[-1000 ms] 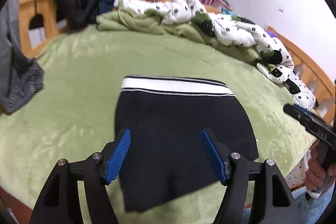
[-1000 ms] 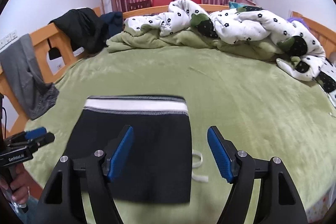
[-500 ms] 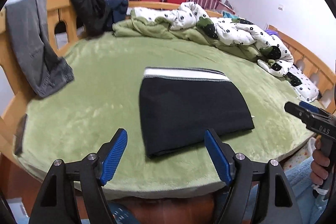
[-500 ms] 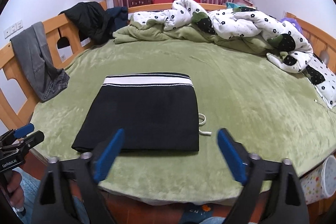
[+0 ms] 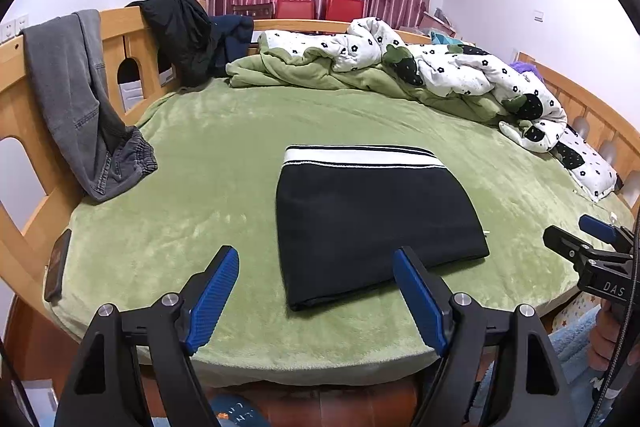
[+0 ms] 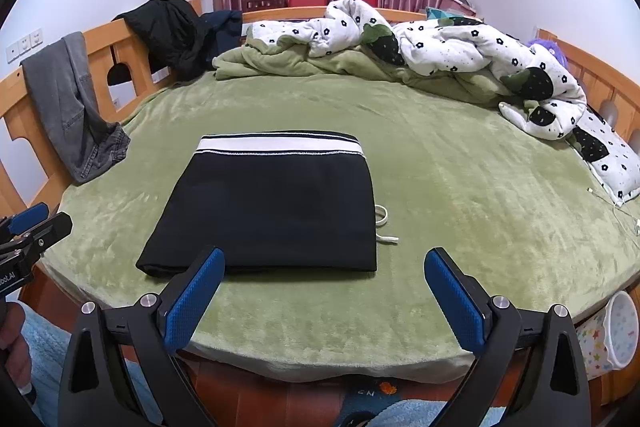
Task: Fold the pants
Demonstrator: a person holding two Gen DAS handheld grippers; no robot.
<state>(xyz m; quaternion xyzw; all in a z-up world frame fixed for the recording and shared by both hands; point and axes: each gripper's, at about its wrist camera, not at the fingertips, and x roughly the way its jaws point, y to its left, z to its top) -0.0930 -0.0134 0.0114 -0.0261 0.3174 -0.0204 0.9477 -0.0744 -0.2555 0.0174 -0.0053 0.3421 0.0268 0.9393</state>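
Both my claws, left [image 5: 316,301] and right [image 6: 322,301], gape empty just short of the folded pants [image 6: 268,211], waistband farthest away, left one nearer.

Folded black pants [image 6: 272,211] with a white striped waistband, flat on the green bed [image 6: 460,195], white drawstring [image 6: 382,223] poking out at the right edge. Right claw [image 6: 324,297] above the bed's near edge, jaws just opened wide, nothing between them, clear of the pants. Left claw [image 6: 34,227] at the far left, its state hard to tell. Rumpled quilt [image 6: 440,43] along the far side. Grey jeans [image 6: 68,99] draped over the wooden rail [image 6: 104,35].
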